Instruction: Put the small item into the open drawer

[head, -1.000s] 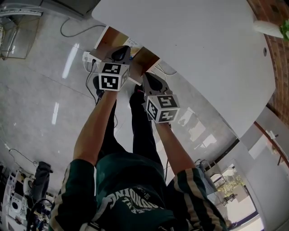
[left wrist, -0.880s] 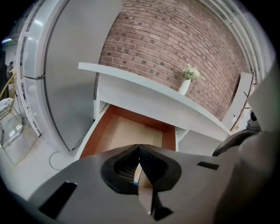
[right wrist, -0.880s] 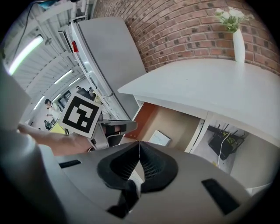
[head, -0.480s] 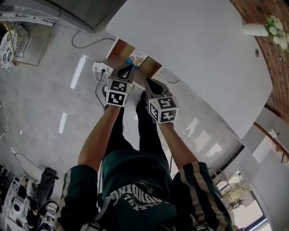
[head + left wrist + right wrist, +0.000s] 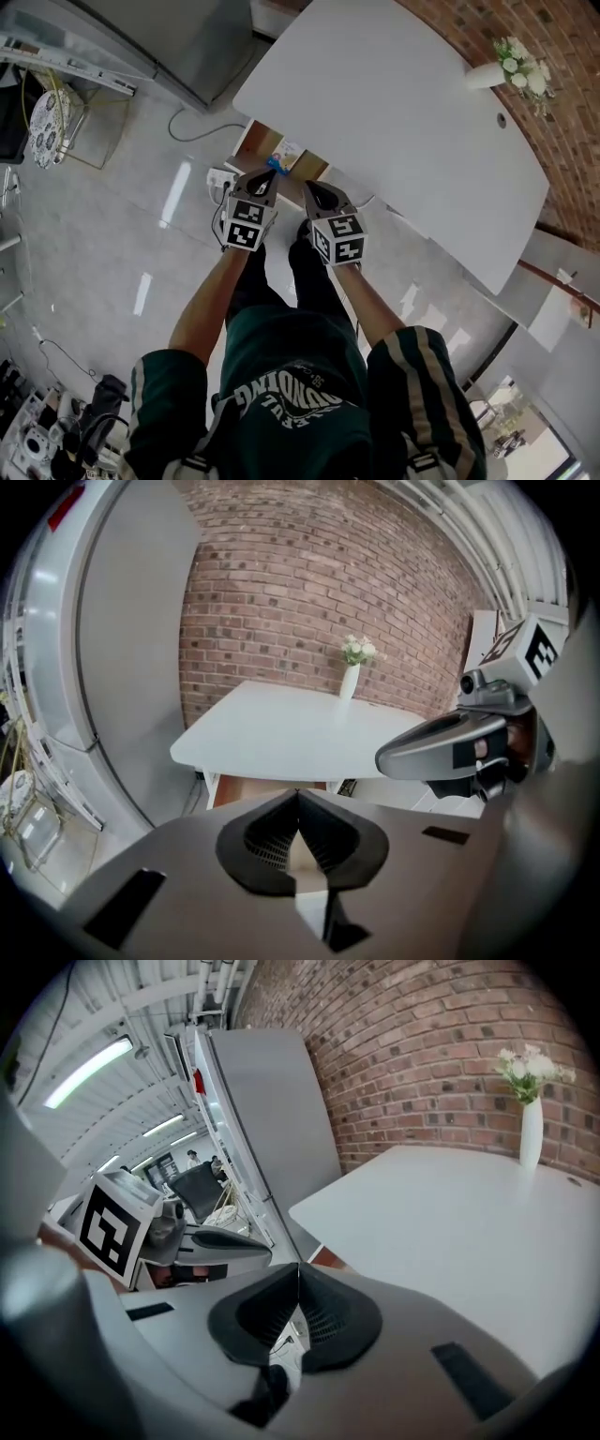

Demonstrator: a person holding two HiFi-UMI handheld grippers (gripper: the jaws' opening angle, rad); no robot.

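Note:
A wooden drawer (image 5: 255,148) stands open under the near edge of the white table (image 5: 394,122). A small colourful item (image 5: 279,159) with a blue part lies inside it. My left gripper (image 5: 265,177) is shut and empty, its tip just short of the drawer's front. My right gripper (image 5: 309,187) is beside it, also shut and empty. In the left gripper view the closed jaws of the left gripper (image 5: 297,794) point at the drawer (image 5: 267,789), and the right gripper (image 5: 450,747) shows at the right. The right gripper view shows its closed jaws, the right gripper (image 5: 299,1267), and the table (image 5: 450,1213).
A white vase of flowers (image 5: 511,61) stands at the table's far end by a brick wall (image 5: 553,94). A tall grey cabinet (image 5: 178,47) is left of the table. A power strip (image 5: 221,177) and cables lie on the glossy floor below the drawer.
Both grippers have drawn back from the drawer toward the person. The small item, hidden under the left gripper a second ago, now shows lying in the drawer.

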